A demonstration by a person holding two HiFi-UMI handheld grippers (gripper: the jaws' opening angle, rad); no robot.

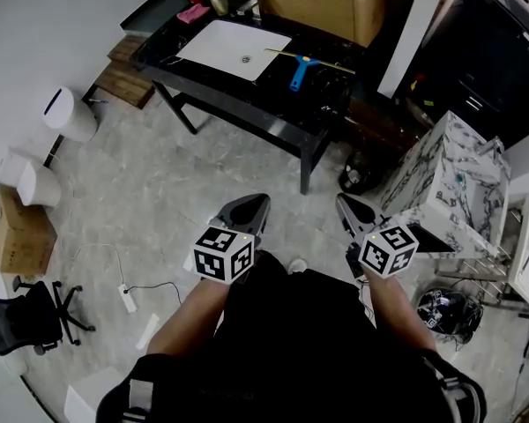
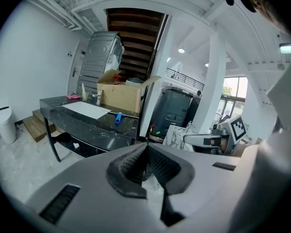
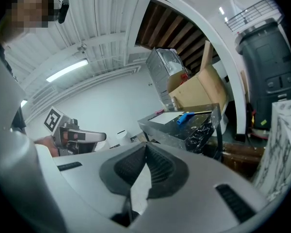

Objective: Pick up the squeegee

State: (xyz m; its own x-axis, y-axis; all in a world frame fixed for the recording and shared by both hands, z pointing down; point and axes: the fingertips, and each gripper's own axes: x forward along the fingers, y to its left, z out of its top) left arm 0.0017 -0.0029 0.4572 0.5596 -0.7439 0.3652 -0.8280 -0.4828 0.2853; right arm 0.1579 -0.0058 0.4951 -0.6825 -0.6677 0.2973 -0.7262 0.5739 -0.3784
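The squeegee (image 1: pixel 299 69) has a blue handle and a thin yellow blade bar. It lies on the black marble table (image 1: pixel 247 95), to the right of a white sheet (image 1: pixel 233 48). The squeegee (image 2: pixel 118 117) shows small and far off in the left gripper view, and the same squeegee (image 3: pixel 186 117) lies near the table's corner in the right gripper view. My left gripper (image 1: pixel 249 206) and right gripper (image 1: pixel 351 208) hang side by side over the floor, well short of the table. Both are shut with nothing between their jaws.
A large cardboard box (image 1: pixel 322 3) stands at the table's back. A marble-patterned block (image 1: pixel 450 183) sits to the right of my right gripper. A white bin (image 1: pixel 69 114), a cardboard box (image 1: pixel 18 236), an office chair (image 1: pixel 26 317) and a power strip (image 1: pixel 128 298) lie to the left.
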